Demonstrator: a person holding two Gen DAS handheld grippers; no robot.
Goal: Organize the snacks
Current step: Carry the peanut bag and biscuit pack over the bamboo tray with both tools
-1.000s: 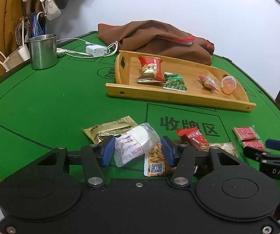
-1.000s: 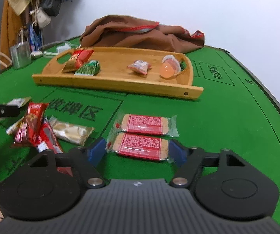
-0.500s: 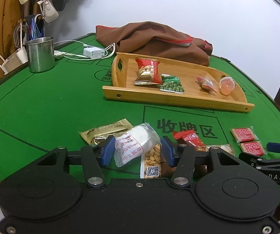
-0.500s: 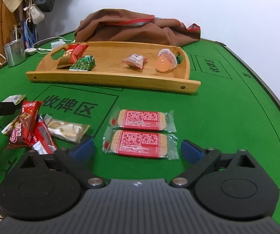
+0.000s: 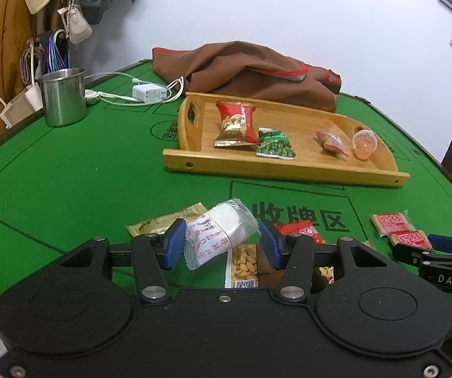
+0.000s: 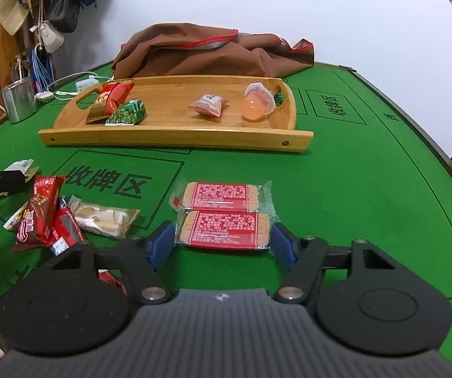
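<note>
Right wrist view: right gripper (image 6: 222, 241) closing around the near cracker packet (image 6: 224, 229) on the green table (image 6: 351, 189); light, brittle, slippery wrapper; take its short ends gently. Left gripper (image 5: 222, 247) clamps a soft white packet (image 5: 219, 236).

Left gripper (image 5: 222, 244) is pointing down at a slant toward the table, blue pads (image 5: 173, 247) sitting against both sides of a white snack packet (image 5: 218, 236) and holding it raised, tilted. Jaws are standing roughly half spread.

Right gripper (image 6: 222, 242) is pitching down at a similar slant, jaws closing. The nearer red biscuit pack (image 6: 224, 229) is lying between its blue pads (image 6: 284, 249); pads are reaching the wrapper ends, firm squeeze can't be confirmed. In the left wrist view its fingertips are showing at the right edge.
</note>
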